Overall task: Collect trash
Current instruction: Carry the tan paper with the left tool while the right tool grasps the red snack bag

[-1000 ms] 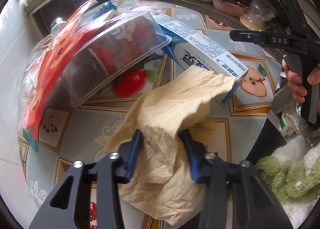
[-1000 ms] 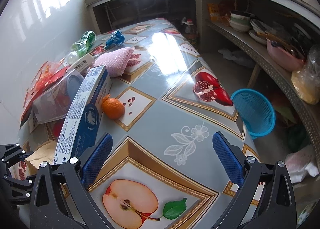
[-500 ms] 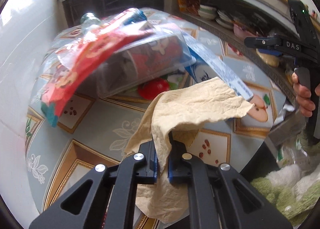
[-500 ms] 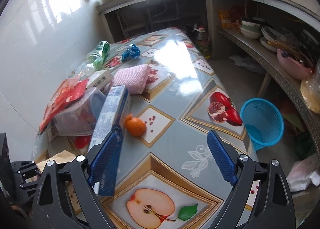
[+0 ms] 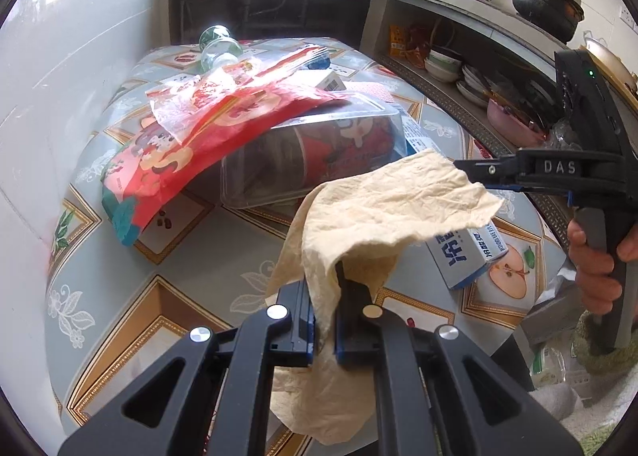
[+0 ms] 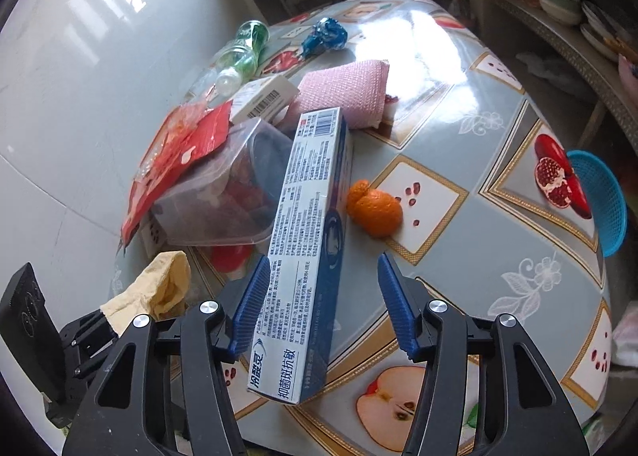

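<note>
Left tongs [image 5: 323,316] clamp crumpled paper [image 5: 382,209] | right tongs [image 6: 319,296] closing around toothpaste box [image 6: 307,236], seemingly untouched

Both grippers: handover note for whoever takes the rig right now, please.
Left gripper: shut on the crumpled tan paper, lifted off the table.
Right gripper: jaws have just been closing around the toothpaste box; far pad not yet touching, so no grip.
Done: paper picked up.
Left: grip the box, then the red wrapper, clear plastic tub, bottle, blue foil wad, orange peel. A blue basket stands beyond the table's edge.
</note>
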Tool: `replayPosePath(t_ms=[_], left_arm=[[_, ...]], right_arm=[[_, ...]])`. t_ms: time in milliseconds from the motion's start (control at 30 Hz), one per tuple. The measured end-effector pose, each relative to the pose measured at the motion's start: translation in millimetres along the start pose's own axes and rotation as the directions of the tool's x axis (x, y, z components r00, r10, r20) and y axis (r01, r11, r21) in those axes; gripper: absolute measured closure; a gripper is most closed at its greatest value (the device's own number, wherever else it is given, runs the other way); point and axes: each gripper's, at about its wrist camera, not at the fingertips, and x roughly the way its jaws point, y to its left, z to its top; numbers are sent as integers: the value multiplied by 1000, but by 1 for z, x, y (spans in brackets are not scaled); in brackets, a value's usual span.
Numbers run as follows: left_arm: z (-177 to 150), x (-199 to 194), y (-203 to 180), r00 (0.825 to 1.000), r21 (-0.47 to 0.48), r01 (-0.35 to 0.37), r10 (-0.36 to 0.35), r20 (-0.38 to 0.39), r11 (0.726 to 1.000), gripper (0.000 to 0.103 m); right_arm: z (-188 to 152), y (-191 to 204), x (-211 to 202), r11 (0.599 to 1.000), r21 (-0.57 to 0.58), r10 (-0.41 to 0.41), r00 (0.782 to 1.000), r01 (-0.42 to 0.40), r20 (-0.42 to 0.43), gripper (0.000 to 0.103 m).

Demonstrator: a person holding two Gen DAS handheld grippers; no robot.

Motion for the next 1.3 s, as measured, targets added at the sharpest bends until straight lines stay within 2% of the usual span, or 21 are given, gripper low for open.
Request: replayPosePath(t_ms=[100, 200, 333, 400, 433, 567, 633, 700, 800, 1033, 1167, 1300], left_arm=[[0, 2, 1, 1000, -8, 1, -1, -2, 1000, 97], [-1, 2, 3, 1000, -9, -4, 4, -1, 1000, 97], [-2, 5, 5, 1000, -6, -2, 2, -10, 1000, 97], [-4, 7, 4, 1000, 1, -4, 4, -18, 1000, 96], [-6, 8, 3, 1000, 2, -1, 1, -23, 1000, 96], [-7, 8, 4, 1000, -1, 7, -7, -20, 1000, 96], [-7, 7, 5, 1000, -6, 8, -8, -15, 1000, 96], [-6, 6, 7, 1000, -14, 10, -10, -10, 1000, 96], [-6, 5, 10, 1000, -23, 22, -22, -7, 999, 96], [-7, 9, 12, 999, -31, 40, -40, -15, 999, 96], [-7, 9, 12, 999, -38, 45, -45, -12, 998, 96], [-6, 8, 13, 998, -41, 55, -55, -2, 998, 97]], right_arm=[[-1, 6, -1, 999, -19, -33, 999, 33, 0, 50], [4, 11, -16, 997, -43, -60, 997, 63, 53, 50], [26, 23, -34, 996, -91, 11, 995, -2, 98, 46], [43, 40, -38, 986, -158, 63, 992, -44, 112, 39], [51, 48, -38, 979, -193, 95, 989, -72, 112, 33], [89, 73, -14, 953, -277, 149, 987, -126, 63, 30], [106, 78, 2, 952, -247, 186, 982, -179, 7, 30], [117, 77, 16, 949, -178, 254, 965, -261, -58, 31], [124, 74, 35, 937, -59, 333, 933, -343, -137, 42], [129, 85, 63, 918, 40, 394, 892, -396, -219, 69], [131, 83, 80, 899, 113, 439, 865, -424, -242, 90], [130, 77, 86, 859, 185, 509, 833, -477, -216, 100]])
